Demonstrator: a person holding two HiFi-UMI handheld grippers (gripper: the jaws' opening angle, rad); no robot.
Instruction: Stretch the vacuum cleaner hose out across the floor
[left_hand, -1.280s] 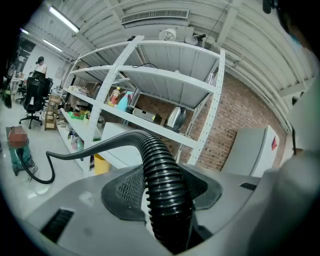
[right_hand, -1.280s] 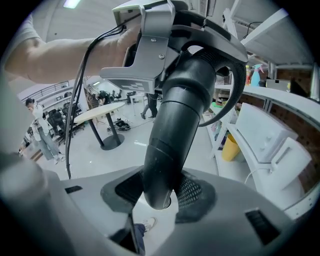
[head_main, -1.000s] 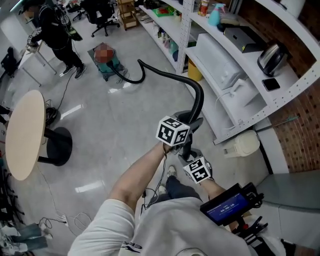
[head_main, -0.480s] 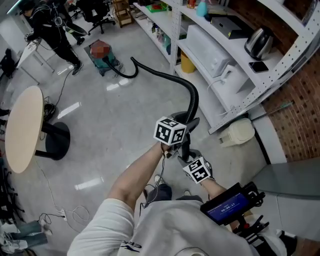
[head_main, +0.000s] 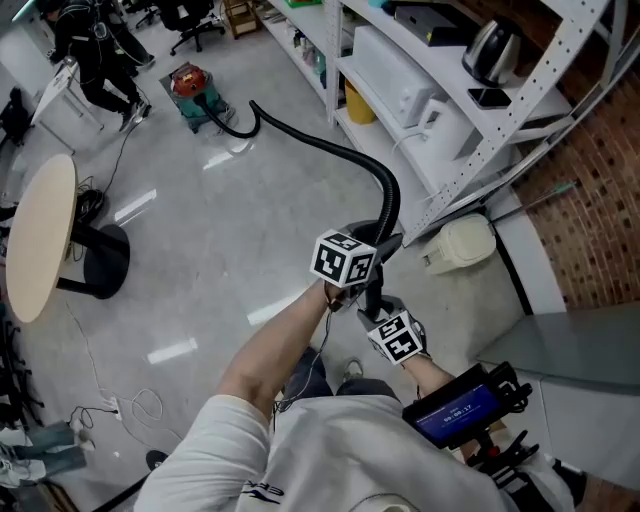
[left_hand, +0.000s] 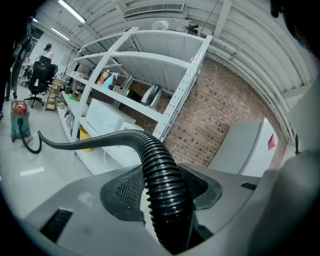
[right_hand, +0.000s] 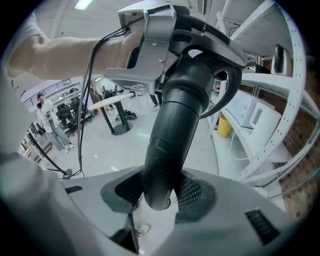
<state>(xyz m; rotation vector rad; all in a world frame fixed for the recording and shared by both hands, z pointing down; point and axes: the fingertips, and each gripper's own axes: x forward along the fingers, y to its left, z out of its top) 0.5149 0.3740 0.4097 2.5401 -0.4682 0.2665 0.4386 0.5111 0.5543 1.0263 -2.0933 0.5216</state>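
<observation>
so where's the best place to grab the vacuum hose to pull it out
At its free end: right gripper on the smooth rigid cuff, left gripper on the ribbed hose just beyond, as now. Come side-on, jaws across the tube: its round section seats between them and the ribs likely resist slipping.

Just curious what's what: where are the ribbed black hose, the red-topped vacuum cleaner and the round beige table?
Ribbed black hose (head_main: 330, 148): head view, middle of its arc.
Red-topped vacuum cleaner (head_main: 187, 80): head view, its red top.
Round beige table (head_main: 38, 240): head view, centre of tabletop.
</observation>
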